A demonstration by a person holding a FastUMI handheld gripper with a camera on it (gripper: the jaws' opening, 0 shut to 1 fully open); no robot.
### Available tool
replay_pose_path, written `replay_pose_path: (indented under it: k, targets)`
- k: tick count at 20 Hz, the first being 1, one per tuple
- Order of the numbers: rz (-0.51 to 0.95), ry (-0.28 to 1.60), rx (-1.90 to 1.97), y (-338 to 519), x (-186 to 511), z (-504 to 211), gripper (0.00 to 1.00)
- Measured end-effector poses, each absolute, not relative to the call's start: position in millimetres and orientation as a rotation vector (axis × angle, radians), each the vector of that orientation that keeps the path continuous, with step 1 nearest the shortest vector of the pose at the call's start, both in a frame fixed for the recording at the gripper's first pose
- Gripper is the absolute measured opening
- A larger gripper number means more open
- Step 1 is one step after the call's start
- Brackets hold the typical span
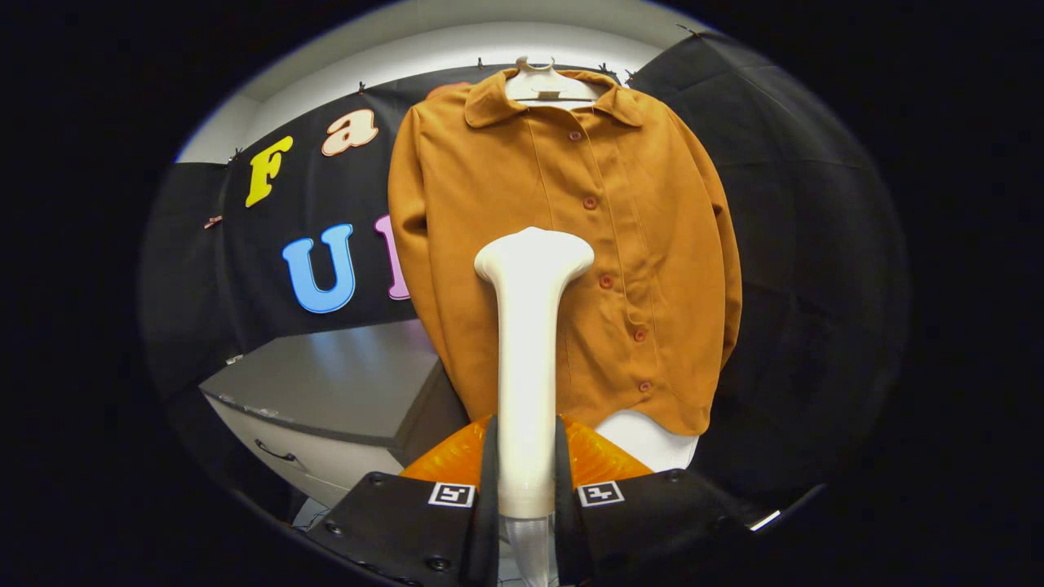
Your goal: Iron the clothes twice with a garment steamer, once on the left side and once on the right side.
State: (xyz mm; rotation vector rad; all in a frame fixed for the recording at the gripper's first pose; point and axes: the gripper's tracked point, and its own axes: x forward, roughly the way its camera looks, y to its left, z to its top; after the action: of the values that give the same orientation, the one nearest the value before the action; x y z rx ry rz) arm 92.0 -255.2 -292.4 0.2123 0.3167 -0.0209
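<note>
Between the two black fingers of the tool [526, 477], the white garment steamer [528, 342] stands upright, its handle pinched on both sides by the fingers, which are closed down to the handle's width. Its flared head rises in front of the lower middle of the orange shirt [563, 244]; whether the head touches the cloth cannot be told.

That shirt hangs buttoned on a pale hanger [545, 81] at the top of the black cloth wall [783, 244]. Its button row runs down just right of the steamer head. Left of the head lies a broad plain panel reaching to the shirt's left sleeve edge; right of the buttons a narrower panel runs to the right sleeve. The hem curves just above a white shape [648, 436] that shows beneath it.

Orange ribbed parts [444, 461] sit behind the fingers, on either side of the handle.

Down to the left stands a grey tabletop [342, 383] over a white drawer front with a dark handle [281, 451]; its near corner comes close to the shirt's lower left edge. To the right of the shirt is open black cloth.
</note>
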Motion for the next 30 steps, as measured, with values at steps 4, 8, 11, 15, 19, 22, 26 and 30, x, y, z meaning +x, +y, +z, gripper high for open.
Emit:
replay_pose_path:
  k: [4,8,11,15,19,22,26,30]
  targets:
    - [-0.040,0.427,0.220,-256,77,-338,0.31]
    - [-0.055,0.540,0.213,-252,53,-386,0.31]
    - [-0.063,0.612,0.230,-249,31,-421,0.31]
    - [-0.079,0.643,0.276,-253,3,-442,0.31]
    - [-0.089,0.607,0.268,-262,-12,-416,0.31]
    - [-0.084,0.513,0.273,-272,-20,-369,0.31]
    - [-0.061,0.309,0.251,-291,-17,-268,0.31]
    - [-0.044,0.143,0.201,-312,-14,-181,0.31]
